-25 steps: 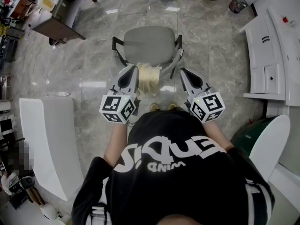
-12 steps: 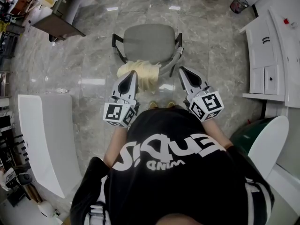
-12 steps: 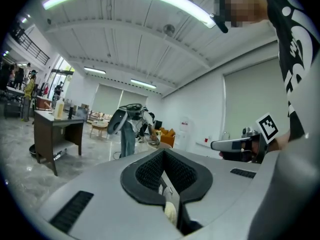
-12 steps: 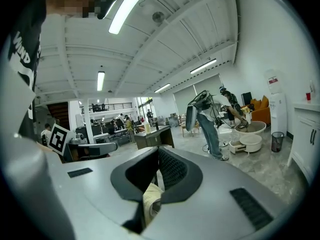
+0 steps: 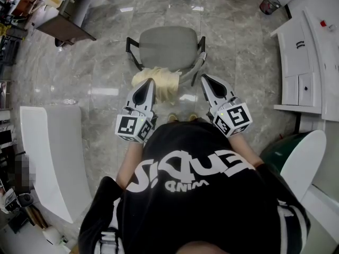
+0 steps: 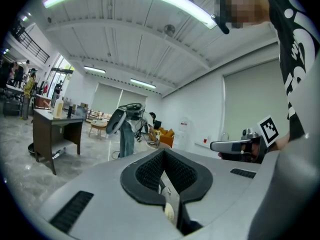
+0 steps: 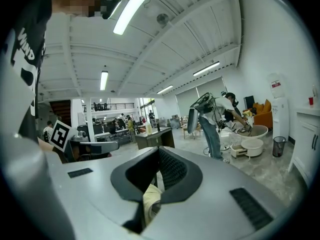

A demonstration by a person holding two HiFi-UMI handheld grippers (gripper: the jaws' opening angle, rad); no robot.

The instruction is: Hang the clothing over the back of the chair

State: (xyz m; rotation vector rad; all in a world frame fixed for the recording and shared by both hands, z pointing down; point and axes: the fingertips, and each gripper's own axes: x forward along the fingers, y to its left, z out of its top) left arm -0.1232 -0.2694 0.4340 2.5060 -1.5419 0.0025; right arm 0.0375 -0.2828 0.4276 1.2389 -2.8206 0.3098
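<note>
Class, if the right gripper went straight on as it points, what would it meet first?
Likely the grey chair, near its back, just past the jaws; from above, the right gripper might pass over it.

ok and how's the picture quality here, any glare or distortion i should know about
Head view: sharp, evenly lit, with white glare patches on the glossy floor. Left gripper view: heavy fisheye bending, dark round border, ceiling strip light blown out. Right gripper view: same fisheye, and the clothing between the jaws is soft.

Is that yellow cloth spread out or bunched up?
Bunched up: the cloth shows as a crumpled heap at the near edge of the chair.
</note>
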